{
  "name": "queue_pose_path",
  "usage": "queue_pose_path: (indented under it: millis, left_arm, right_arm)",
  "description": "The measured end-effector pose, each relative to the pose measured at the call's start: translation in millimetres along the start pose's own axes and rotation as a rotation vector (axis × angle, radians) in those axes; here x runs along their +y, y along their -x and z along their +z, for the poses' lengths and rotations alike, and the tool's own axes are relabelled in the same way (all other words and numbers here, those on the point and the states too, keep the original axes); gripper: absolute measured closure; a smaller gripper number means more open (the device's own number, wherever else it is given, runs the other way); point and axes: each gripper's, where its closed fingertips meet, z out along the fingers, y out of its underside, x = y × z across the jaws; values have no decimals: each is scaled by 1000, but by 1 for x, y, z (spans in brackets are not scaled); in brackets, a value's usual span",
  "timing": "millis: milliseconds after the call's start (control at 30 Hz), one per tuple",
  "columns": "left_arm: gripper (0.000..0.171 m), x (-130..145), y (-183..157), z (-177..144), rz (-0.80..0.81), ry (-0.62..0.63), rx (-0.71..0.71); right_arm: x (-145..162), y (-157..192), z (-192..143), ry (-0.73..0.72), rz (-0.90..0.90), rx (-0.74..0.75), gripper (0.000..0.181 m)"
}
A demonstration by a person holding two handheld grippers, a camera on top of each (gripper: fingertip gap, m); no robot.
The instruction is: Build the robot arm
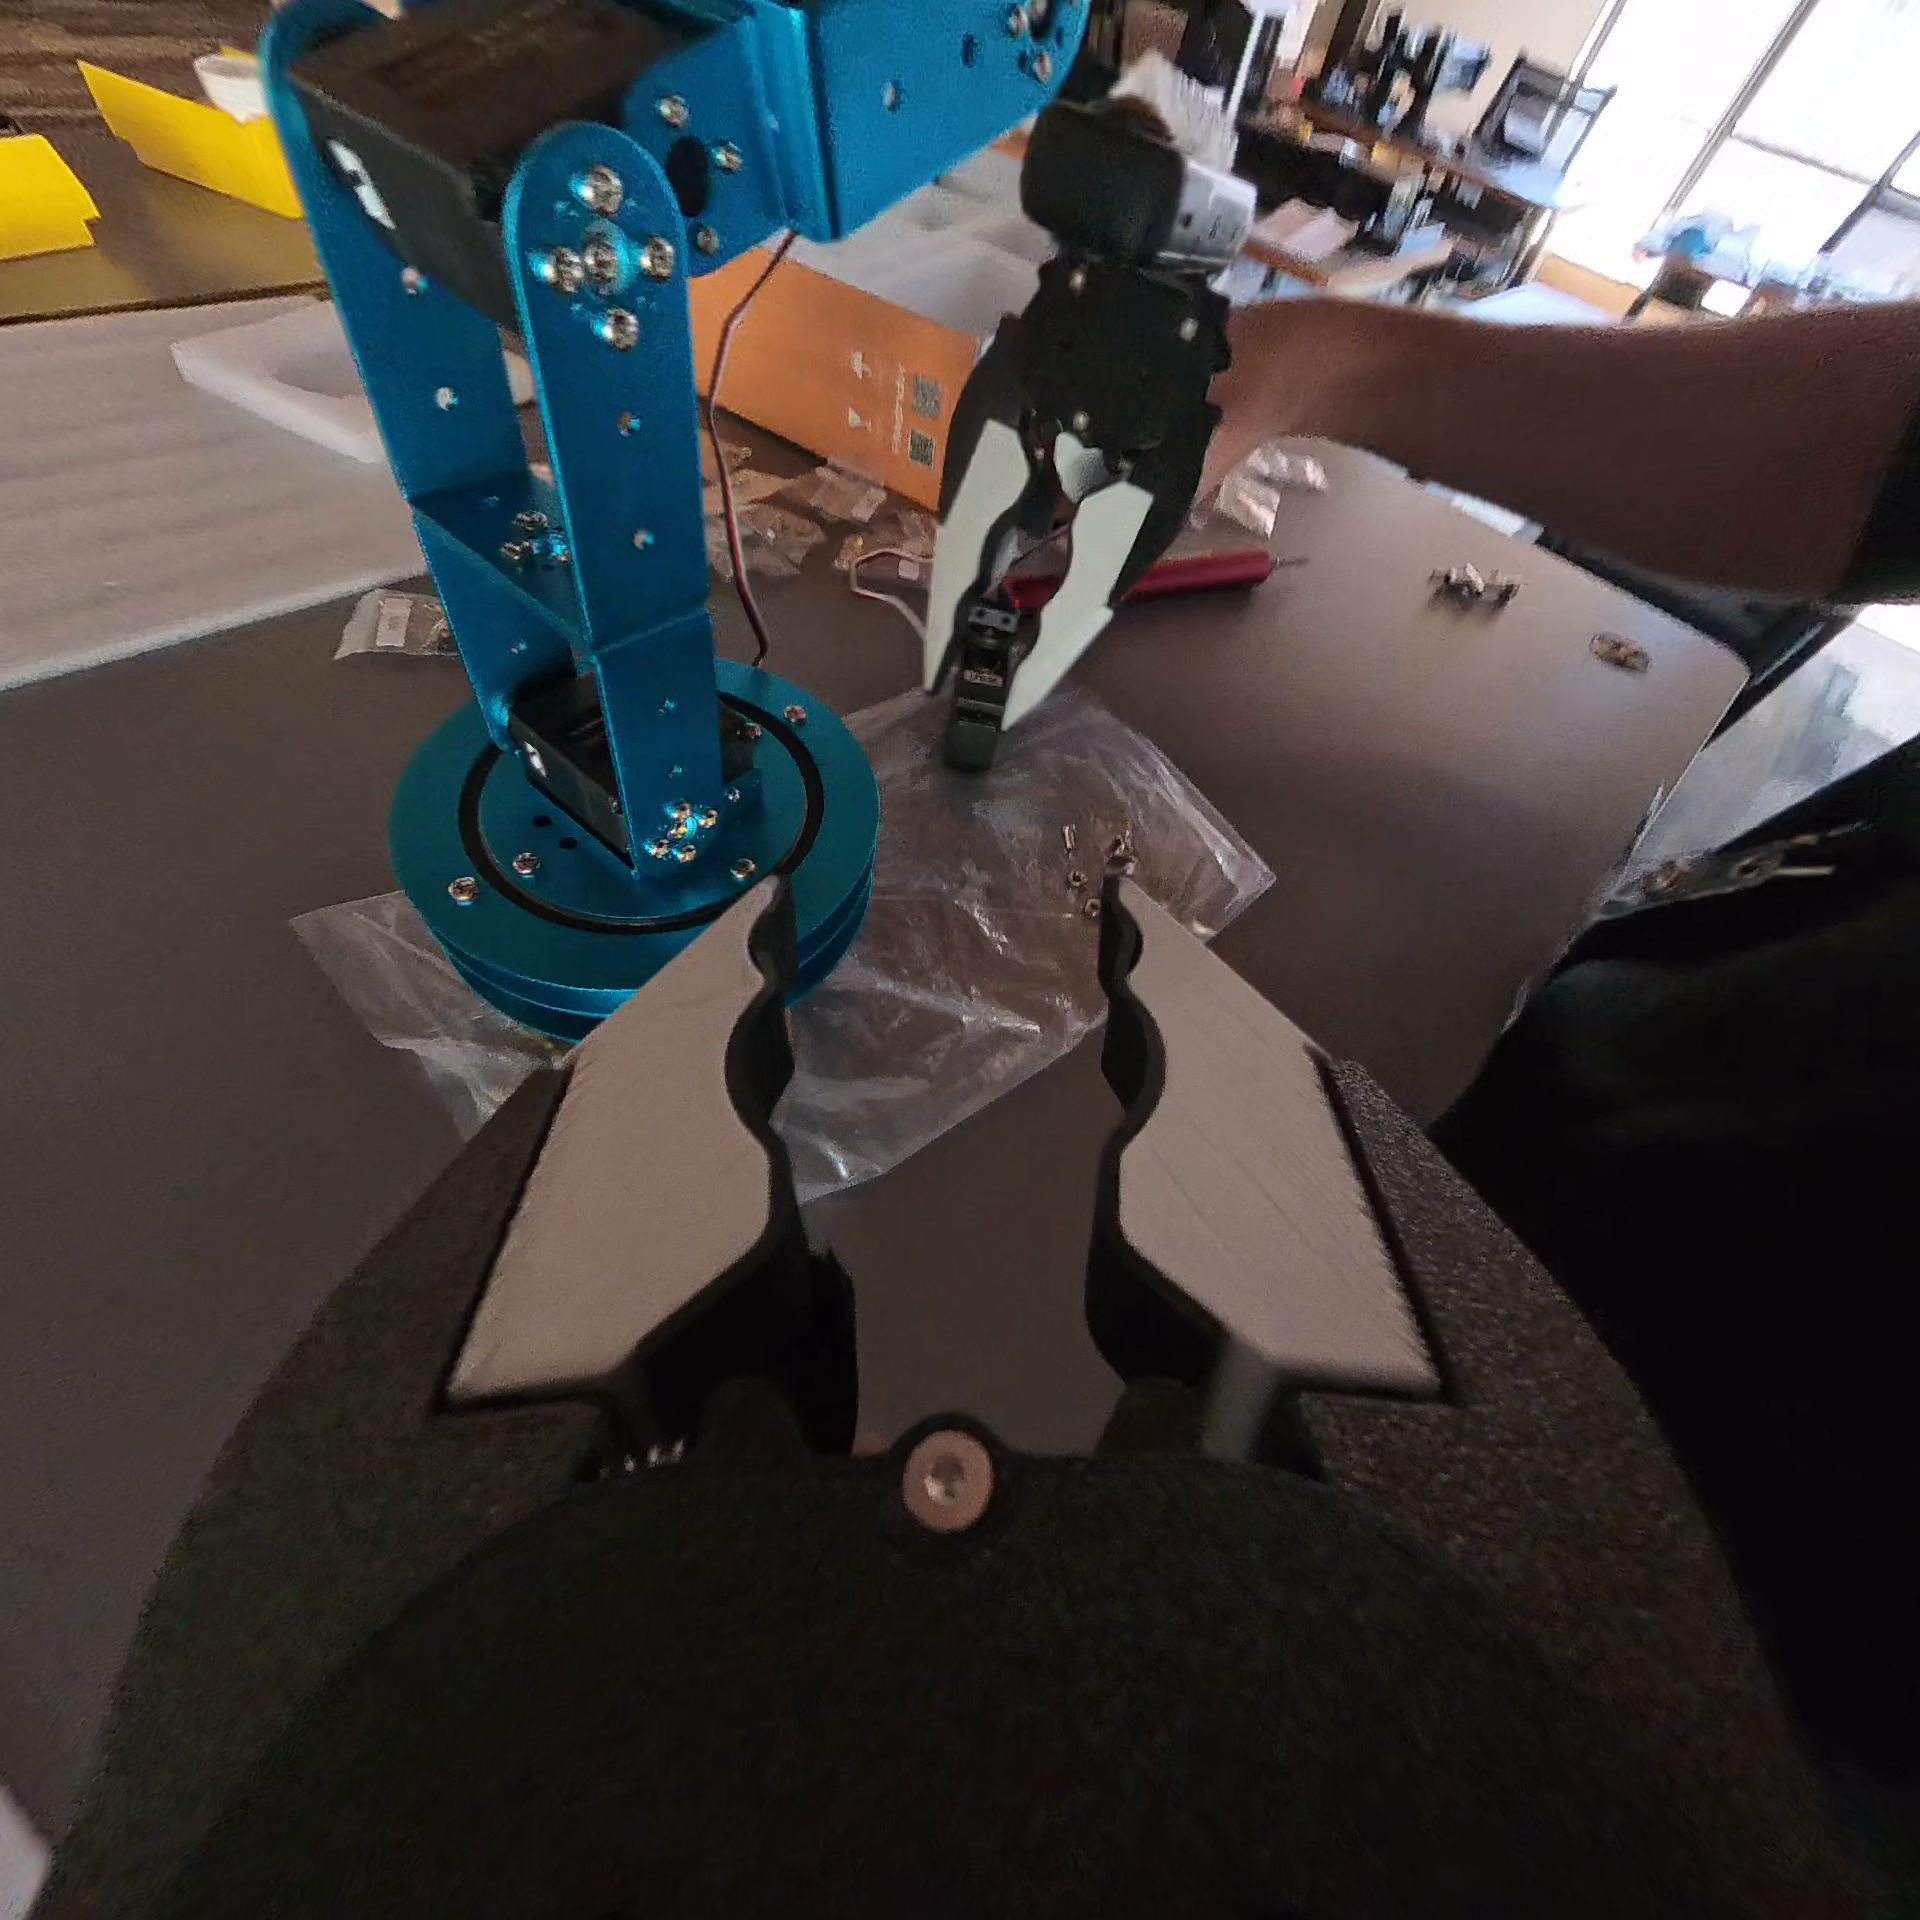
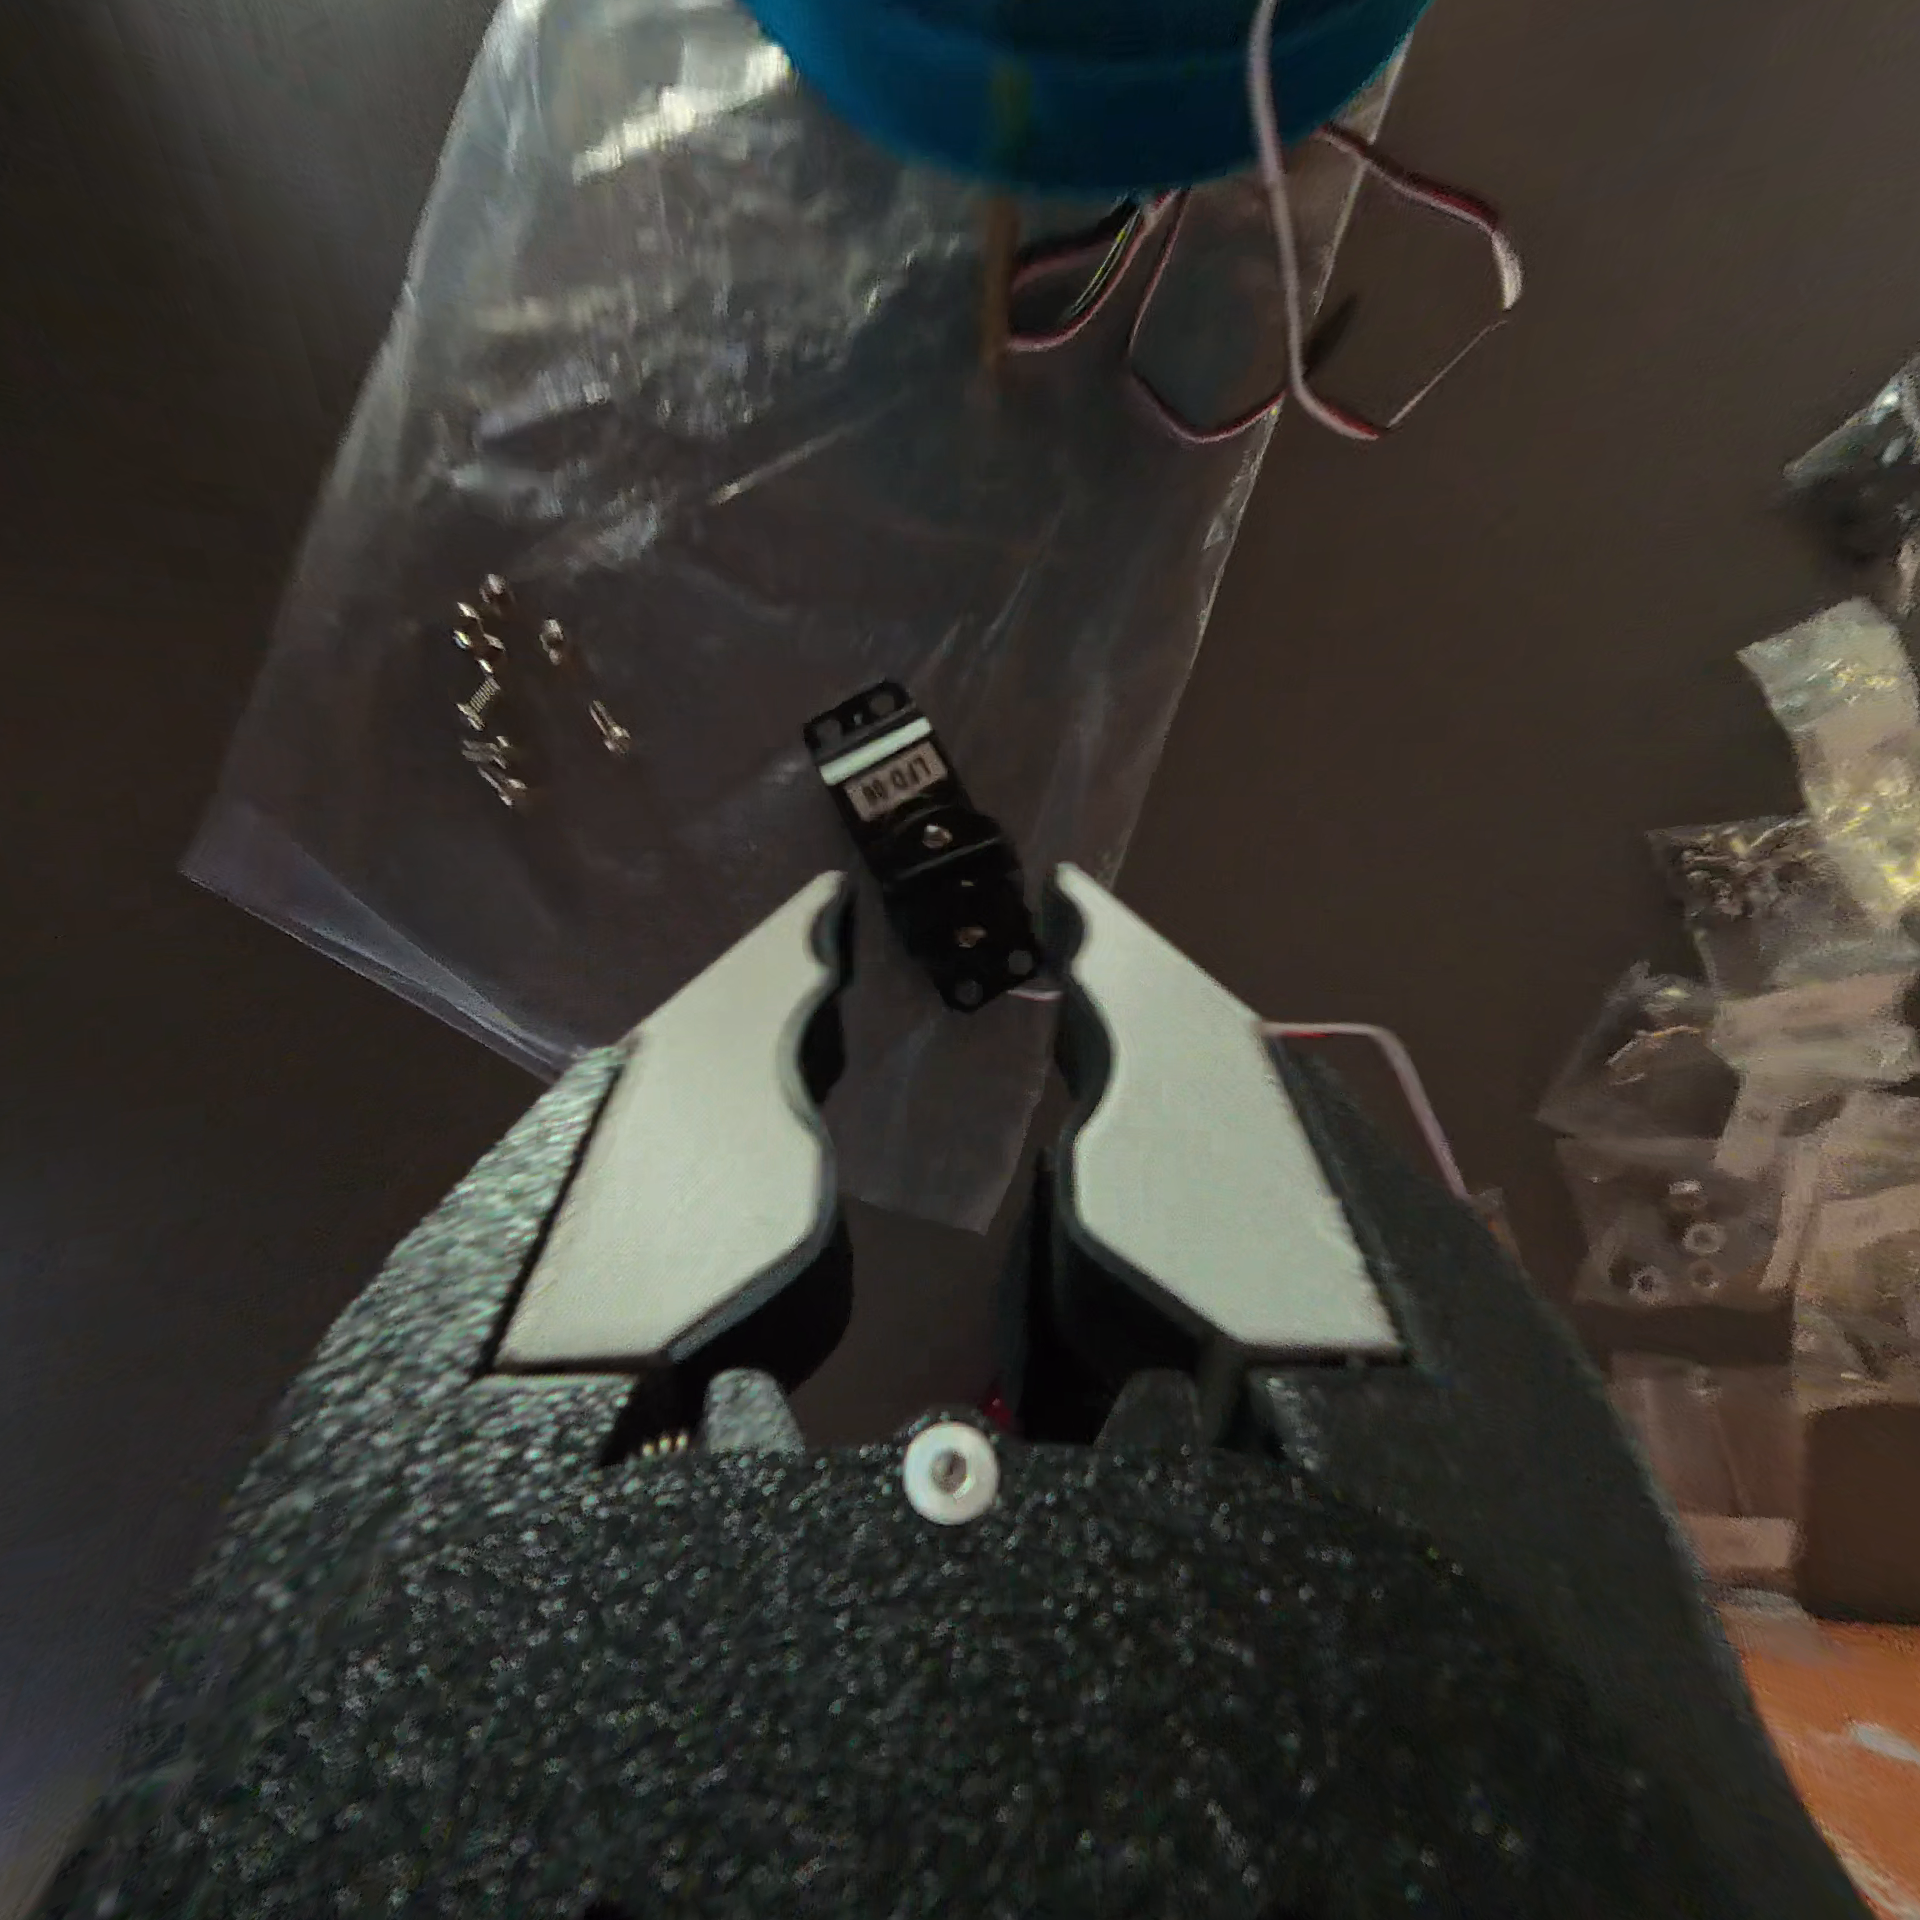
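My right gripper [image 2: 951, 894] is shut on a small black servo [image 2: 904, 810], which stands on end over a clear plastic bag [image 2: 675, 416]. In the left wrist view the same gripper [image 1: 982, 696] points down with the servo [image 1: 971, 727] between its white fingers. The servo's lower end is at the bag [image 1: 987, 956]. My left gripper [image 1: 943, 904] is open and empty, low over the near edge of the bag, just right of the blue robot arm's round base [image 1: 634, 862]. Several loose screws [image 2: 499, 696] lie on the bag.
The blue metal arm [image 1: 582, 416] rises at left on a dark table [image 1: 1403, 831]. A red-handled screwdriver [image 1: 1205, 571], an orange cardboard box [image 1: 831, 364] and small parts bags [image 2: 1766, 1039] lie behind. Servo wires [image 2: 1351, 291] loop near the base. A person's forearm [image 1: 1558, 436] reaches in from the right. One gripper's finger ends stand about 20 centimetres off the other's.
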Motion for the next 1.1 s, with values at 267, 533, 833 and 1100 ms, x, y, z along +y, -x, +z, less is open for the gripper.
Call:
queue_pose_path:
  millis: [267, 533, 833, 1100]
  left_arm:
    - [114, -31, -1, -14, 99, -23, -5]
    - [113, -102, -19, -21, 198, -141, 141]
    - [110, -169, -12, -5, 237, -226, 192]
    - [105, -166, 10, 14, 202, -227, 319]
  right_arm:
    - [-53, 6, -64, -282, 146, 12, 161]
    - [-142, 33, -159, -686, 201, 54, 160]
    - [-223, 16, -205, -1072, 297, 262, 161]
    - [-233, -5, -176, -989, 403, 416, 162]
